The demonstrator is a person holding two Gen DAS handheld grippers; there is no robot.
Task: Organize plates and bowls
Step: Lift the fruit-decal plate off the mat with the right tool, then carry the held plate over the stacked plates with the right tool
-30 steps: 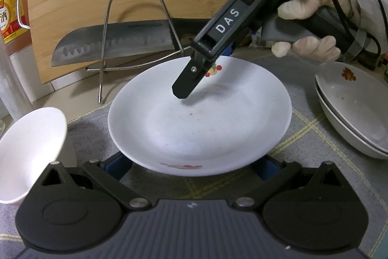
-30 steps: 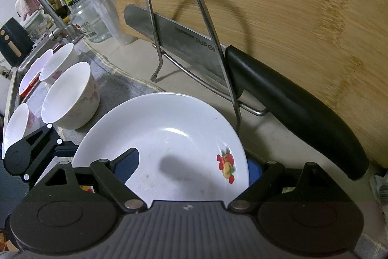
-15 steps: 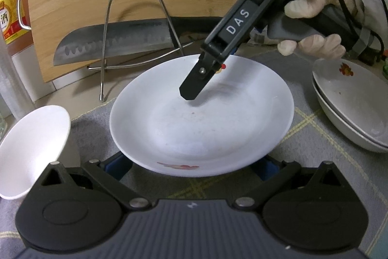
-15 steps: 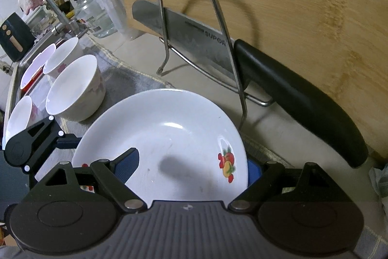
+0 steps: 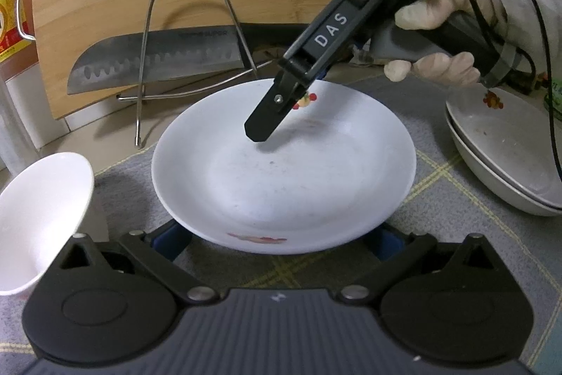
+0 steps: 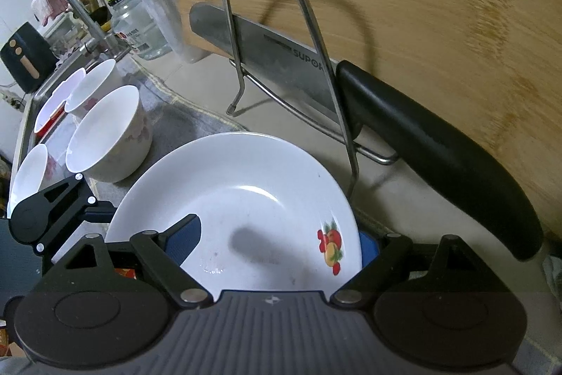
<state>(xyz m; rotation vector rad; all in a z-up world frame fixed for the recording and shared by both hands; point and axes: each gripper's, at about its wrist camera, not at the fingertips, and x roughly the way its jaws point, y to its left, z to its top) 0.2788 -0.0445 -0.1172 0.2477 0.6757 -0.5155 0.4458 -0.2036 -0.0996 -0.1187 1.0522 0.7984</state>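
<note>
Right gripper (image 6: 277, 238) is hovering, jaws spread, straddling the fruit-print plate's (image 5: 281, 171) far rim — unpinched; left gripper (image 5: 277, 234) spread beneath; squeezing likely comes next.

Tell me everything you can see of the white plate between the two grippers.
The white plate is a shallow, glossy, ceramic-looking dish with fruit prints near two rim spots and faint smears inside. It sits upright on the grey checked cloth. The right gripper straddles its printed edge, one finger over the inside, one outside; contact is unclear. The left gripper flanks the near rim.
</note>
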